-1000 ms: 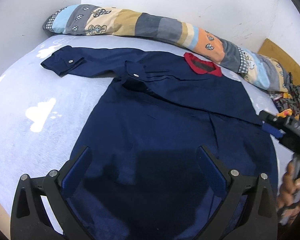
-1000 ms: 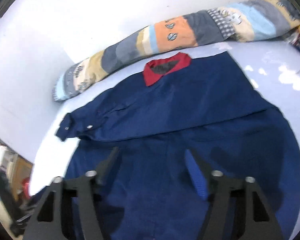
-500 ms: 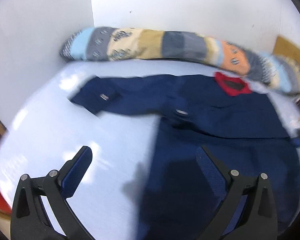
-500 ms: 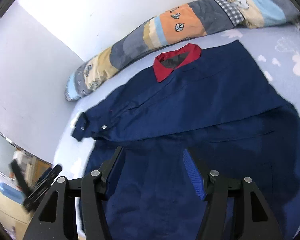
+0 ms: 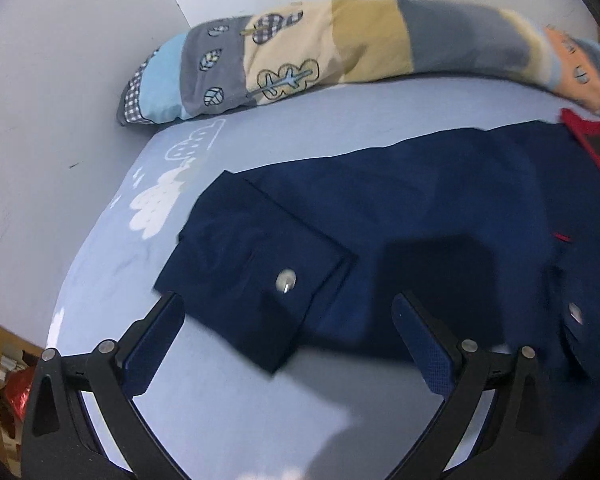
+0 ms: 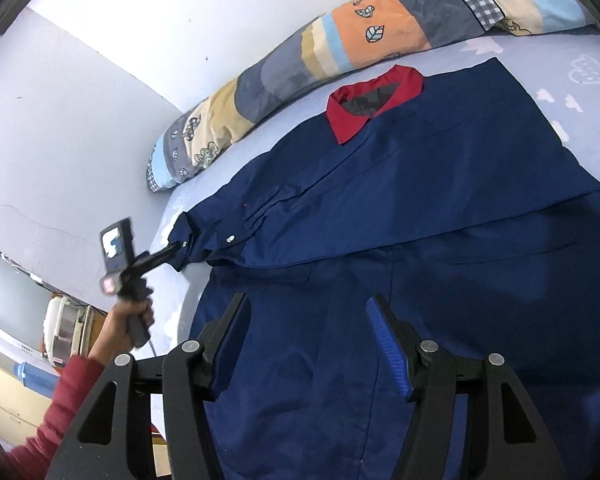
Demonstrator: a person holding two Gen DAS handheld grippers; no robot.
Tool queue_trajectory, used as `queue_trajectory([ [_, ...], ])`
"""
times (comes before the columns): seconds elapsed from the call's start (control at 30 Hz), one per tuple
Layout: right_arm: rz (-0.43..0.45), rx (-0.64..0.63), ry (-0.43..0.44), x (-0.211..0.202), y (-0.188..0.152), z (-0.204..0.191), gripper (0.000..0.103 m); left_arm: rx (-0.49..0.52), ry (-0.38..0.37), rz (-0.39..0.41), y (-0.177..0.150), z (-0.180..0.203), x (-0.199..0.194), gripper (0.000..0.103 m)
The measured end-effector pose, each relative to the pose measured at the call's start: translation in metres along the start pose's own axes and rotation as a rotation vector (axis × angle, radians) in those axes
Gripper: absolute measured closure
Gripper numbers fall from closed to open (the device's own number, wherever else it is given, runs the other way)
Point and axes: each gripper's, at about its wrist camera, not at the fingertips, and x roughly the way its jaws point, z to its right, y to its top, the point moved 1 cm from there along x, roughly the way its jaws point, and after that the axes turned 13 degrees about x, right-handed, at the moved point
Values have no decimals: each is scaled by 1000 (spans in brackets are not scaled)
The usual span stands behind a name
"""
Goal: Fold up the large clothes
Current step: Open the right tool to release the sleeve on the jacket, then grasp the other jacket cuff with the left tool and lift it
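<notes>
A: Bed sheet [image 5: 260, 420], pale blue w/ white clouds, patchwork bolster [image 5: 340, 60] along the wall. Where's the garment?

B: Navy shirt [image 6: 440, 220], red collar [image 6: 374, 106], lies flat on the bed, smooth woven cloth, one sleeve stretched sideways.

A: Step?

B: Sleeve fold, I'd say. Left tool [image 5: 288, 328] released, jaws wide either side of the snap-button cuff [image 5: 256, 268], not pinching.

A: Right tool [image 6: 308, 320]?

B: Released too, above the shirt's body, nothing between its pads.

A: Next?

B: Prob. clench on cuff, carry it across the body.
</notes>
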Motion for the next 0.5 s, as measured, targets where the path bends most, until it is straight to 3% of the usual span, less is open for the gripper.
queue_trajectory([
  [0.1, -18, 11, 4, 6, -1, 1, 40, 25, 35, -13, 10, 8, 24, 0],
  [0.2, -23, 11, 2, 10, -1, 1, 40, 90, 119, -29, 15, 16, 42, 3],
  [0.27, -27, 11, -3, 12, -1, 1, 40, 128, 162, -50, 13, 14, 54, 29],
  [0.33, -30, 18, -4, 14, -1, 2, 40, 80, 102, -44, 8, -1, 62, 76],
  [0.37, -35, 21, -2, 16, -2, 2, 40, 48, 77, -36, 7, -8, 63, 89],
  [0.4, -36, 24, 0, 16, -2, 2, 40, 5, 38, -25, 5, -17, 62, 95],
  [0.5, -38, 31, -2, 19, -2, 1, 40, -45, -1, 36, 1, -28, 51, 96],
])
